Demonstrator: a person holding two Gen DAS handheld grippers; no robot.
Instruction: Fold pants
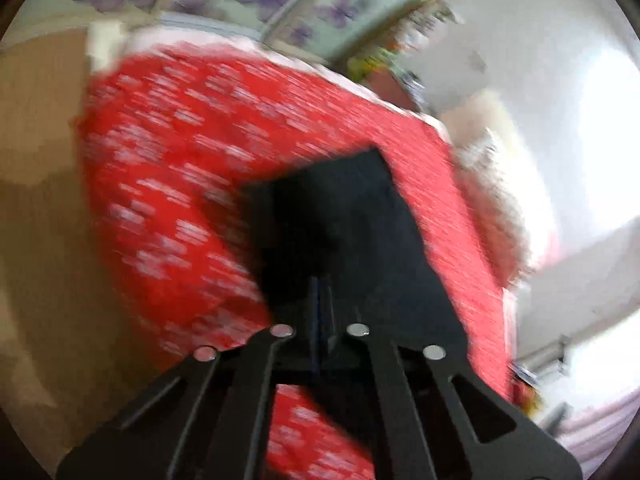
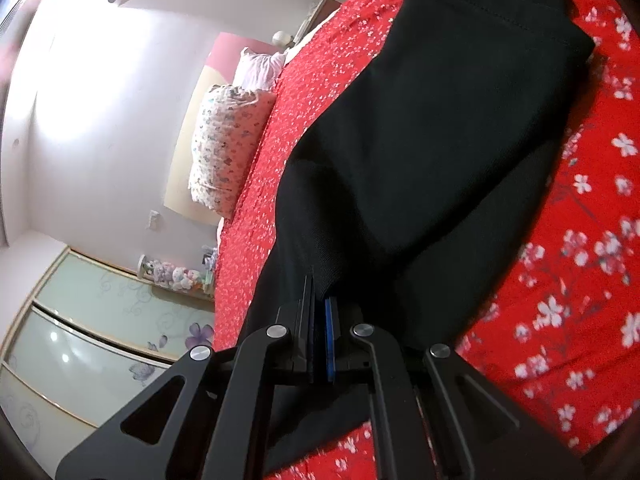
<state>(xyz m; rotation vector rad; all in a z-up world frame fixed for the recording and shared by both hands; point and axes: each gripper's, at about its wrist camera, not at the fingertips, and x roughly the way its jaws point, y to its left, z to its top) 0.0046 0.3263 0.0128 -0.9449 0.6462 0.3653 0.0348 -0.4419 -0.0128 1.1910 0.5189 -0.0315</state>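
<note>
Black pants (image 2: 432, 128) lie on a red bedspread with white flowers (image 2: 580, 272). My right gripper (image 2: 320, 300) is shut on the near edge of the pants, the cloth pinched between its fingers. In the blurred left wrist view the pants (image 1: 352, 232) stretch away over the bedspread (image 1: 168, 184). My left gripper (image 1: 322, 300) is shut on their near end.
Pillows (image 2: 228, 140) lie at the head of the bed by a white wall. A wardrobe with flower-patterned glass doors (image 2: 96, 344) stands beside the bed. A small shelf with soft toys (image 2: 176, 272) is by the bed. A brown floor (image 1: 36, 200) shows left of the bed.
</note>
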